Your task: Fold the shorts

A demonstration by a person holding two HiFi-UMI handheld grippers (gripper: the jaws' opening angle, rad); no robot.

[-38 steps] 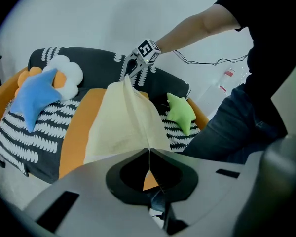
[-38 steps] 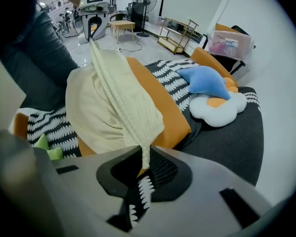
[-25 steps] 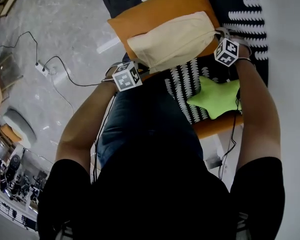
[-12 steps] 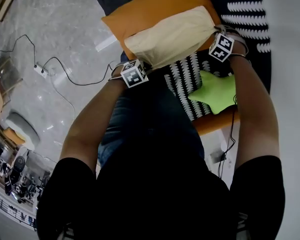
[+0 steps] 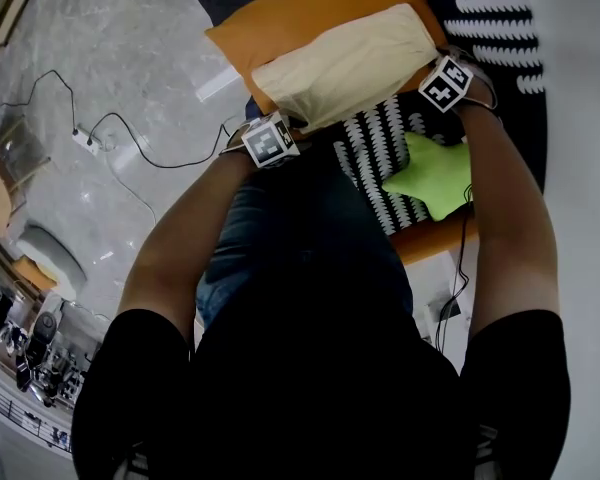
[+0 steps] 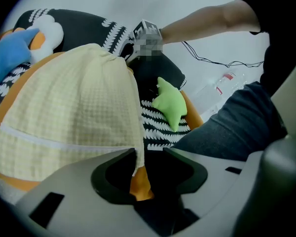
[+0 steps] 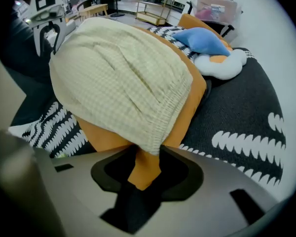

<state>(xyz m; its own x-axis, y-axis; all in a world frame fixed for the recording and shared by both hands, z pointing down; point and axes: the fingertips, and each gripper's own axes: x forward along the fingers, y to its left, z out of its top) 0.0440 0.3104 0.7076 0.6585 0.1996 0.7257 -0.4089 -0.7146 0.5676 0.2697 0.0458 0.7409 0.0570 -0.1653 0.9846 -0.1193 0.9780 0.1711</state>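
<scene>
Pale-yellow waffle-cloth shorts [image 5: 345, 63] lie folded on orange cushion [image 5: 280, 18], just ahead of both tools. L tool [image 6: 150, 154] & R tool [image 7: 148, 154]: jaws have just been opening, shorts' corners loose between them. Best to back off straight, w/o dragging the fold.

Grey marbled floor [image 5: 130, 28] carries a black cable [image 5: 140, 156]; a wooden shelf rack [image 7: 158, 6] stands beyond.
</scene>
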